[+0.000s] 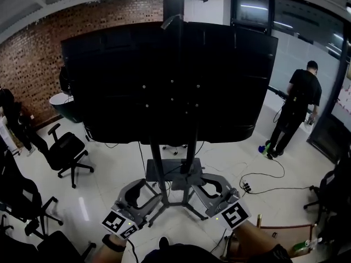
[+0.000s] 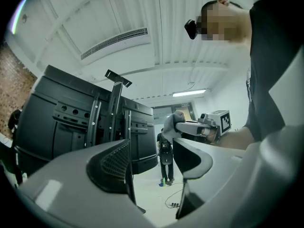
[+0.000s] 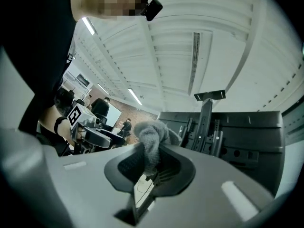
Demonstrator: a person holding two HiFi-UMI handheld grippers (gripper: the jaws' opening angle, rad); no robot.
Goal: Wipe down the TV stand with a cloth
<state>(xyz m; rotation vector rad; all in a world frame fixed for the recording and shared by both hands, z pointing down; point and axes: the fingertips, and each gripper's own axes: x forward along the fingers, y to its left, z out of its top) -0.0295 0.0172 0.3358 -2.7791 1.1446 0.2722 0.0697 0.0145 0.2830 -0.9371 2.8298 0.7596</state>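
The right claw (image 3: 151,170) is clamped on a grey cloth (image 3: 152,139), with a bunched wad standing up from between its jaws. The left claw (image 2: 154,158) has its jaws apart and holds nothing (only the room shows through the gap). Both sit low and near each other. The TV stand (image 1: 189,158) rises just ahead of their tips, its posts and small shelf straight beyond them and the dark back of the television (image 1: 170,81) above. The cloth is apart from the stand, so no wiping contact exists yet.

The step in hand looks like the approach to a first stroke. To do it well, the right claw should go forward so that the soft wad, not the hard jaw tips, meets the metal. The pinch should stay firm, since little of the cloth seems caught. Long strokes down each post, then across the shelf beneath, would suit. The free left claw could steady a post.
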